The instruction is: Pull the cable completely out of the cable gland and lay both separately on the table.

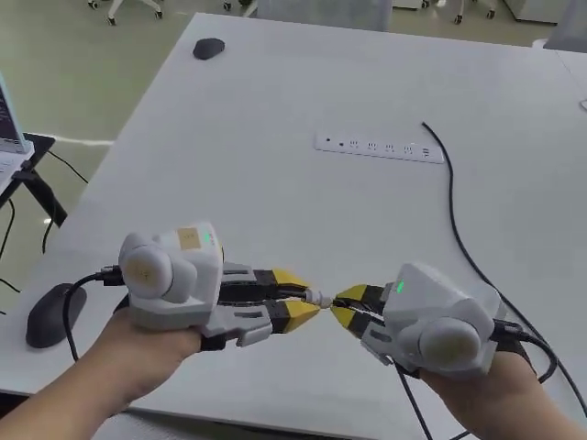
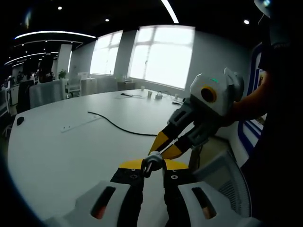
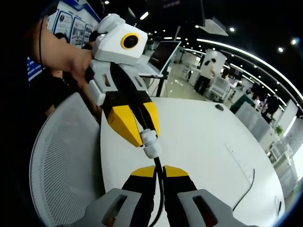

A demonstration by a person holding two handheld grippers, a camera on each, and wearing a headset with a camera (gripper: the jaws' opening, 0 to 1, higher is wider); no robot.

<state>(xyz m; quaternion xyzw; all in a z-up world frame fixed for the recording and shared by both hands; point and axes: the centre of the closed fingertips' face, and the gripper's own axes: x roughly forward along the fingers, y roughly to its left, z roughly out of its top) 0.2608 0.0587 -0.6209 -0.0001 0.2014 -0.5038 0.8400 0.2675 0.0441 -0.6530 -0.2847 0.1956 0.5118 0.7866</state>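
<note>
**Status:** extraction not yet done. Both tools are held above the table (image 1: 275, 110), tips meeting nose to nose near its front edge.

**L side:** the left gripper (image 1: 307, 303) is clenched on the cable gland (image 1: 321, 299). In the left gripper view the gland's pale body sits nipped between the yellow tips.

**R side:** the right gripper (image 1: 342, 310) is clamped on the cable (image 3: 156, 164), a thin black lead running back between its jaws, approx. in line w/ the gland.

The cable enters the gland directly, and a short bare run shows between the gland and the right jaws. Length inside the gland: cannot tell.

**Done:** both parts gripped, one per tool.

**Left to do:**
1. Draw the tools apart along the cable axis until the cable end is clear.
2. Set gland and cable down apart on the table. Neither part touches it yet.

The power strip (image 1: 379, 148) and a black cord (image 1: 454, 211) beside it lie well apart, toward the far side. Judged not part of the job.
</note>
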